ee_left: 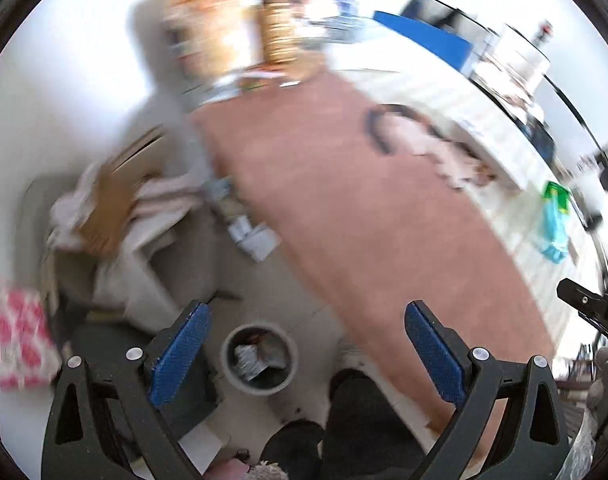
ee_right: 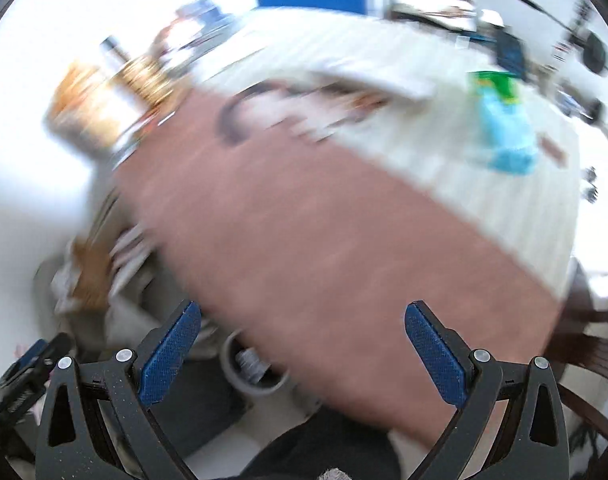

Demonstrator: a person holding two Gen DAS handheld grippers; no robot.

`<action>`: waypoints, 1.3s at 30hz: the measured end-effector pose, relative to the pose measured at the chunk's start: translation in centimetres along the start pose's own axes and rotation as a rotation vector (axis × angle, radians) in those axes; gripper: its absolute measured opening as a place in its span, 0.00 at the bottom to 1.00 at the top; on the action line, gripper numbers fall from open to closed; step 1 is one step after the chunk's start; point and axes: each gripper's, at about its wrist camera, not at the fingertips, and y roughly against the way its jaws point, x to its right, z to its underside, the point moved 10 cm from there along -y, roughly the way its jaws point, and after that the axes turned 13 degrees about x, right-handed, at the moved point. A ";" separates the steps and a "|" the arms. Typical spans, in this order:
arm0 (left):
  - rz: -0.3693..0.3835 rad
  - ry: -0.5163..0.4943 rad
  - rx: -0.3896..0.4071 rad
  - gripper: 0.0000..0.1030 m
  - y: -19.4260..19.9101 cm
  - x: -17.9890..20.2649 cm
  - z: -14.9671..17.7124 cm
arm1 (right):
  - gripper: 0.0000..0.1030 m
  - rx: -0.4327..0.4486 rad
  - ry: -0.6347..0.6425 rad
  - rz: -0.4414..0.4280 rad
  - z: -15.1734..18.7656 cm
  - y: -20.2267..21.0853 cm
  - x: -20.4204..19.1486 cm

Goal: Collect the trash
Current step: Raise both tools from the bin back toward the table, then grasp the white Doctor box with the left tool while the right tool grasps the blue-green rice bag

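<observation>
Both views are blurred by motion. A grey round waste bin (ee_left: 259, 359) stands on the floor below the table's left edge, with crumpled wrappers (ee_left: 256, 356) inside. It also shows in the right wrist view (ee_right: 248, 368), half hidden by the table. My left gripper (ee_left: 305, 356) is open and empty, high above the bin. My right gripper (ee_right: 304, 354) is open and empty above the brown table (ee_right: 323, 240). A blue and green packet (ee_left: 553, 222) lies on the white cloth at the right; it also shows in the right wrist view (ee_right: 501, 124).
Black headphones (ee_left: 379, 128) and crumpled pale material (ee_left: 443, 152) lie at the cloth's edge. Jars and boxes (ee_left: 280, 32) crowd the table's far end. Cardboard and papers (ee_left: 116, 208) pile up on the floor at the left. My right gripper's tip (ee_left: 591, 308) shows at the right.
</observation>
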 end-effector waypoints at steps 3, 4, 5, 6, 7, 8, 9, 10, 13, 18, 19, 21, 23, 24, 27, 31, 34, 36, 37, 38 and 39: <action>0.043 -0.075 -0.012 0.97 -2.9 6.9 -4.3 | 1.00 -0.005 -0.075 0.106 -5.4 -2.6 7.5; 0.062 -0.103 -0.019 0.97 -4.3 9.9 -5.9 | 1.00 -0.008 -0.086 0.136 -6.8 -3.5 9.6; 0.071 -0.123 -0.027 0.97 -5.5 12.2 -7.2 | 1.00 -0.012 -0.098 0.162 -8.0 -4.5 11.5; 0.081 -0.144 -0.036 0.97 -6.7 14.4 -8.3 | 1.00 -0.019 -0.110 0.189 -9.4 -5.7 13.6; 0.095 -0.168 -0.049 0.97 -8.3 17.2 -9.6 | 1.00 -0.036 -0.129 0.223 -10.9 -7.4 16.1; 0.101 -0.182 -0.059 0.97 -9.7 19.2 -10.6 | 1.00 -0.044 -0.141 0.238 -11.7 -8.4 17.7; 0.111 -0.194 -0.076 0.97 -11.4 21.6 -11.6 | 1.00 -0.058 -0.156 0.264 -13.1 -10.2 20.0; 0.121 -0.200 -0.094 0.97 -12.9 23.7 -12.2 | 1.00 -0.075 -0.163 0.283 -13.9 -11.5 21.4; 0.139 -0.183 -0.156 0.97 -17.9 28.6 -13.9 | 1.00 -0.115 -0.182 0.322 -15.4 -15.4 24.8; 0.149 -0.036 -0.300 0.96 -26.3 32.8 -14.3 | 1.00 -0.129 -0.203 0.336 -17.4 -19.8 27.7; 0.144 0.000 -0.322 0.96 -27.7 33.3 -14.3 | 1.00 -0.127 -0.213 0.339 -17.8 -20.5 28.3; 0.138 0.068 -0.354 0.96 -29.9 33.8 -14.2 | 1.00 -0.127 -0.227 0.324 -18.1 -21.4 28.8; 0.135 0.136 -0.380 0.96 -31.7 34.0 -14.0 | 1.00 -0.132 -0.233 0.308 -18.7 -22.4 29.4; 0.141 0.163 -0.383 0.96 -32.3 34.2 -14.1 | 1.00 -0.134 -0.235 0.301 -18.9 -22.9 29.6; 0.126 0.191 -0.374 0.82 -33.4 34.5 -14.3 | 1.00 -0.144 -0.246 0.277 -19.0 -23.7 30.0; 0.116 0.062 -0.344 0.69 -33.5 35.2 -14.5 | 1.00 -0.133 -0.248 0.228 -19.6 -24.5 30.0; 0.124 -0.169 -0.287 0.66 -32.2 36.0 -14.0 | 1.00 -0.119 -0.228 0.203 -20.0 -24.4 29.2; 0.141 -0.378 -0.267 0.63 -30.9 36.5 -12.5 | 1.00 -0.112 -0.195 0.202 -20.1 -24.2 28.8; 0.150 -0.463 -0.265 0.62 -30.3 36.6 -11.6 | 1.00 -0.106 -0.177 0.207 -20.2 -23.9 28.8; 0.154 -0.529 -0.265 0.62 -29.8 36.5 -10.7 | 1.00 -0.099 -0.153 0.213 -20.4 -23.8 28.7; 0.157 -0.582 -0.276 0.62 -29.4 36.0 -9.6 | 1.00 -0.093 -0.120 0.223 -20.5 -23.7 28.5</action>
